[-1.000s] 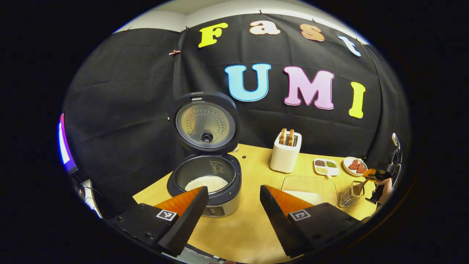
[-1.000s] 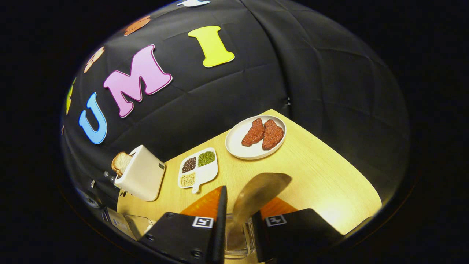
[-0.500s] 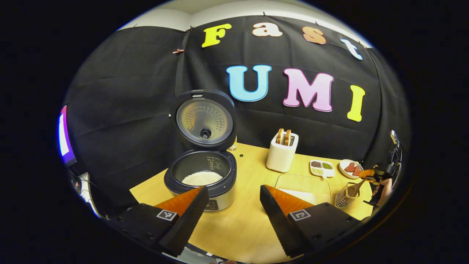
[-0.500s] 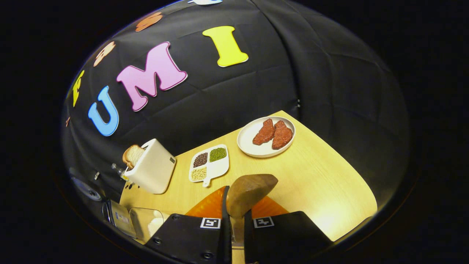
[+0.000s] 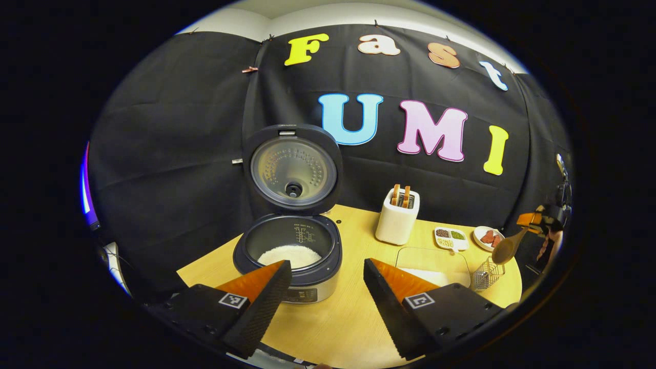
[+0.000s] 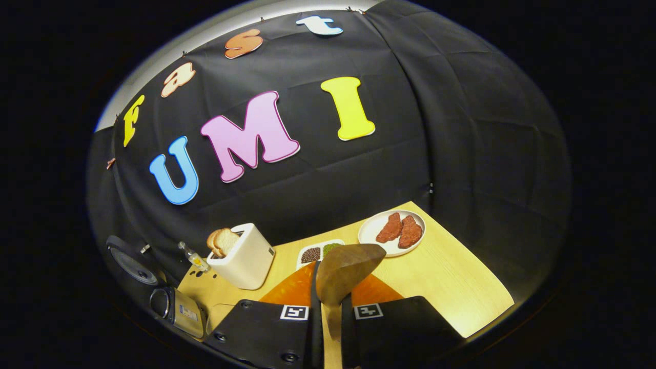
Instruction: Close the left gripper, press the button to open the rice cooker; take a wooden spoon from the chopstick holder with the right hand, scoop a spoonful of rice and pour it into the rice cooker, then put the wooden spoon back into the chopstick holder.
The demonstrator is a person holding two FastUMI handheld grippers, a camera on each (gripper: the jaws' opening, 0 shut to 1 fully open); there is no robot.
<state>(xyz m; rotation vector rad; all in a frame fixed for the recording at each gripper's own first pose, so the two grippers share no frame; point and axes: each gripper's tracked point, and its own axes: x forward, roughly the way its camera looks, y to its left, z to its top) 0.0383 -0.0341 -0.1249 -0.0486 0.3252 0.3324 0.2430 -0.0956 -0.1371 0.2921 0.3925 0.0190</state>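
The rice cooker (image 5: 287,251) stands open with its lid (image 5: 293,171) upright and white rice (image 5: 289,254) in the pot. My left gripper (image 5: 328,277) hovers in front of it, open and holding nothing. Far right, my right gripper (image 5: 533,221) holds the wooden spoon (image 5: 507,248) in the air above the wire chopstick holder (image 5: 486,274). In the right gripper view the right gripper (image 6: 329,302) is shut on the spoon's handle, and the spoon bowl (image 6: 348,269) sticks up ahead of the fingers. The cooker (image 6: 177,307) sits low at the left there.
A clear container of rice (image 5: 433,264) lies between the cooker and the holder. Behind it stand a white toaster (image 5: 397,220) with bread, a sectioned dish of beans (image 5: 451,237) and a plate of meat (image 5: 489,237). The wooden table (image 6: 451,277) ends near the plate.
My right gripper shut on the spoon and lifted it up out of the chopstick holder. The left gripper stayed open and drew back slightly from the cooker.
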